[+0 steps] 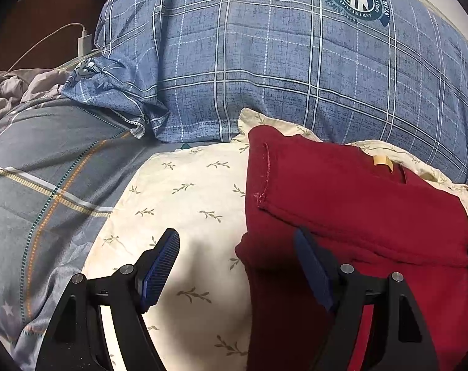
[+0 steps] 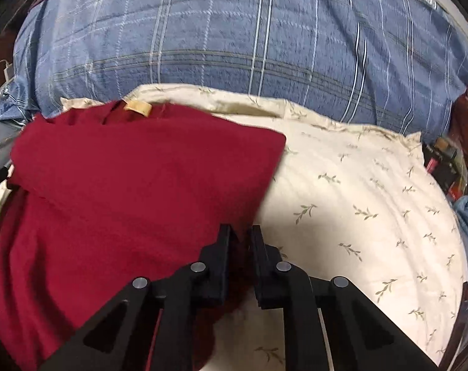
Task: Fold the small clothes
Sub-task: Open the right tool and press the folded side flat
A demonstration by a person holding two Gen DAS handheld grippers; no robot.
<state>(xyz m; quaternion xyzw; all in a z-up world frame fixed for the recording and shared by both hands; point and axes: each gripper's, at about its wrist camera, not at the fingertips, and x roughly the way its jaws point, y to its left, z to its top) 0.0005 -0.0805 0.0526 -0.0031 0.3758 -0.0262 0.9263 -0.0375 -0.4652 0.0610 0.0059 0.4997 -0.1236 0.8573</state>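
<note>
A dark red garment (image 1: 351,210) lies partly folded on a cream leaf-print pillow (image 1: 184,204), a tan label near its far edge. My left gripper (image 1: 237,241) is open over the garment's left edge, its right finger above the red cloth, and holds nothing. In the right wrist view the red garment (image 2: 135,179) covers the left half of the pillow (image 2: 357,204). My right gripper (image 2: 241,232) is nearly shut, with the garment's right edge between its jaws.
A blue plaid duvet (image 1: 264,61) is bunched behind the pillow. A grey patterned bedsheet (image 1: 42,191) lies to the left. A white charger and cable (image 1: 84,43) sit at the far left. Dark clutter (image 2: 450,160) sits at the right edge.
</note>
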